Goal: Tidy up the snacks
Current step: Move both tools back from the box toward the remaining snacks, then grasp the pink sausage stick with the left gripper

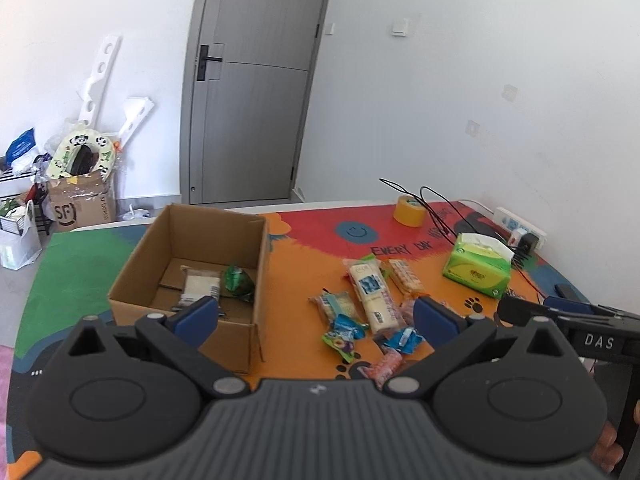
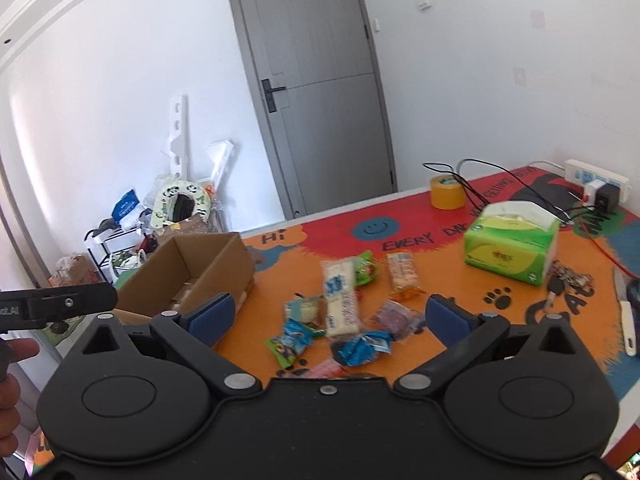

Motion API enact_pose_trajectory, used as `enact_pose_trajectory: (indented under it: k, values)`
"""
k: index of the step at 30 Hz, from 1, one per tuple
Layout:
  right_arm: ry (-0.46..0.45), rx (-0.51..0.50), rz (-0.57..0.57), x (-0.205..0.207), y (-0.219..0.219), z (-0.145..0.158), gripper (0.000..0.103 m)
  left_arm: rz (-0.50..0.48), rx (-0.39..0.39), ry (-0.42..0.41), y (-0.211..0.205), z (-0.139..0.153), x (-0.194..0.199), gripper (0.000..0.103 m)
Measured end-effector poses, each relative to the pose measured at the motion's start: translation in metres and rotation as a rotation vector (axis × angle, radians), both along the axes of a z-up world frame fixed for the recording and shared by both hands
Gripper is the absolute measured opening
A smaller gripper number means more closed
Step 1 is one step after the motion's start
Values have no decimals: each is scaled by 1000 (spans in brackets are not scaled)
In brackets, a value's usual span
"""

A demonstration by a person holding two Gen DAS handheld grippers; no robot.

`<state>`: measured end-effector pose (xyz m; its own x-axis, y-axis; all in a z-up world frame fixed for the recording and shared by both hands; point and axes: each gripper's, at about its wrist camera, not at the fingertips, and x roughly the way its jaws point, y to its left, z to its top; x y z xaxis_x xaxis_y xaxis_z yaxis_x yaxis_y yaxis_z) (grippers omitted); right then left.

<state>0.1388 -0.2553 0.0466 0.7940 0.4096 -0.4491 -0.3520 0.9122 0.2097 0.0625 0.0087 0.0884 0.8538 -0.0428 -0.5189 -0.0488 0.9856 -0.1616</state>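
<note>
- Cardboard box [image 1: 192, 276] sits open on the left of a brightly printed table mat [image 1: 304, 256], holding two snacks: a pale packet [image 1: 199, 286] lying flat and a green wrapped one [image 1: 239, 282] just beside it against the right wall.
- To the box's right, the remaining snacks lie in a loose cluster on the orange part of the mat: a long white-and-blue packet [image 2: 340, 300], a cracker pack [image 2: 403, 274], a green wrapper [image 2: 366, 270], a purplish packet [image 2: 394, 316], blue wrappers [image 2: 360, 346] and a pink one [image 1: 382, 366] nearest the camera.
- Left gripper [image 1: 316, 316] is held above the mat with its blue-padded jaws spread wide and nothing between them, one pad over the box's near wall, the other over the cluster.
- Right gripper [image 2: 330, 316] hangs over the snack cluster, jaws likewise wide apart and holding nothing.
- Farther back stand a green tissue box [image 2: 510, 248], a yellow tape roll [image 2: 447, 192] and a white power strip [image 2: 596, 180] with black cables.
- Behind the table, a grey door [image 1: 256, 80] is closed.
</note>
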Motion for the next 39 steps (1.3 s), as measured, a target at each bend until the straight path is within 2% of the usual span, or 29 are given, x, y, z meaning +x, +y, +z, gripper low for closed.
enact_pose_trajectory:
  k: [8,11,20,23,31,39]
  values:
    - [26,50,-23,5,-23,-10,103,-59,-26,8,-16,-11,6,103]
    - [33,57,-31,7,-26,-15,103,-76,-14,8,-24,-16,10,103]
    - [61,93,-72,19,-33,-36,103,-122,-51,42,-41,-44,32,100]
    - [85,108,-68,24,-34,-45,101,-137,-57,57,-46,-55,41,96]
    - [121,129,-79,36,-40,-64,97,-159,-77,103,-58,-78,63,76]
    - [150,131,-88,48,-43,-76,91,-178,-102,150,-66,-98,83,63]
